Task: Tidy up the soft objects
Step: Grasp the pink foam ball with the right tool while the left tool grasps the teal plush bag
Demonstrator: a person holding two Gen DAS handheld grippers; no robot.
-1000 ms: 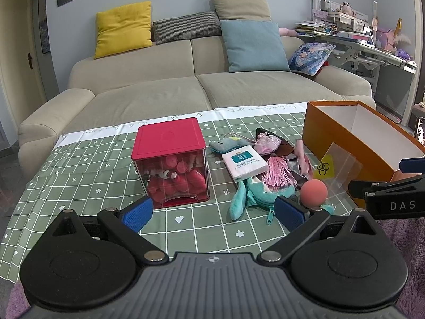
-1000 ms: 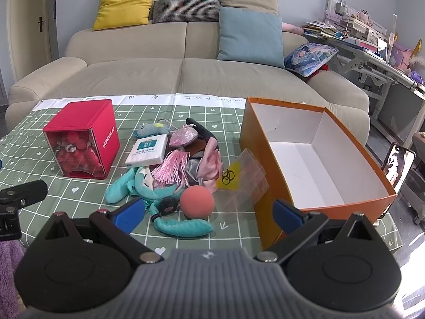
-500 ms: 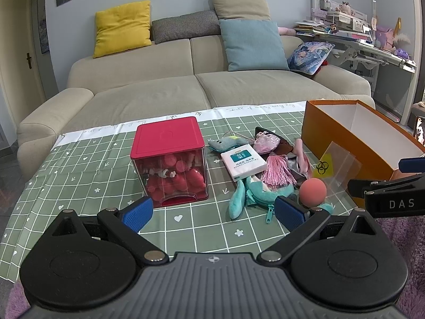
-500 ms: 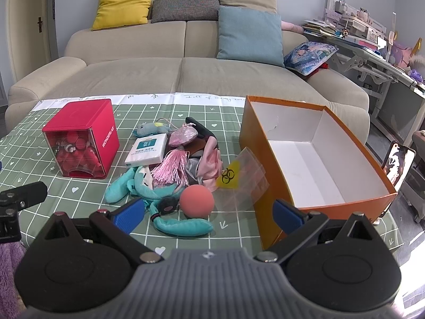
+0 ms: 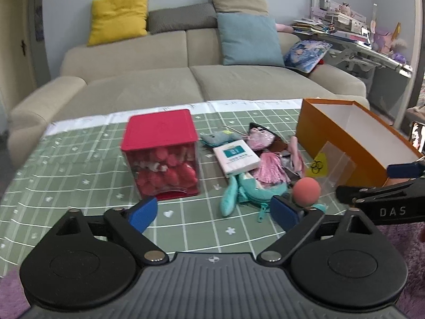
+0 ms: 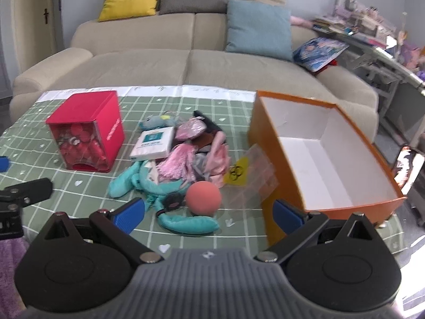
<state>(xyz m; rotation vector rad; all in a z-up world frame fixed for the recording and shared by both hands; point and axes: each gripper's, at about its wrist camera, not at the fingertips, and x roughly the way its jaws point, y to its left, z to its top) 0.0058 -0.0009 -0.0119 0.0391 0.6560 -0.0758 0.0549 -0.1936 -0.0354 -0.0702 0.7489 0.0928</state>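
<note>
A heap of soft things lies mid-table: a teal plush [image 6: 148,183], a pink tassel [image 6: 176,163], a pink pouch [image 6: 192,130], a grey-blue plush [image 6: 155,122], a white tissue pack [image 6: 154,143] and a coral foam ball [image 6: 203,198]. An open, empty orange box [image 6: 268,143] stands to their right. My right gripper [image 6: 209,214] is open and empty, just short of the ball. My left gripper [image 5: 215,212] is open and empty, near the table's front edge, left of the teal plush [image 5: 239,188] and the ball [image 5: 306,188].
A red-lidded clear cube [image 5: 162,151] full of red pom-poms stands left of the heap. A clear bag with a yellow biohazard label [image 6: 248,175] leans on the orange box. The green checked tablecloth [image 5: 79,186] covers the table. A beige sofa [image 5: 159,85] is behind; a cluttered desk [image 5: 358,40] at right.
Both grippers have moved forward toward the table; the heap and the boxes look larger and nearer. Nothing on the table has moved and both grippers stay open.
</note>
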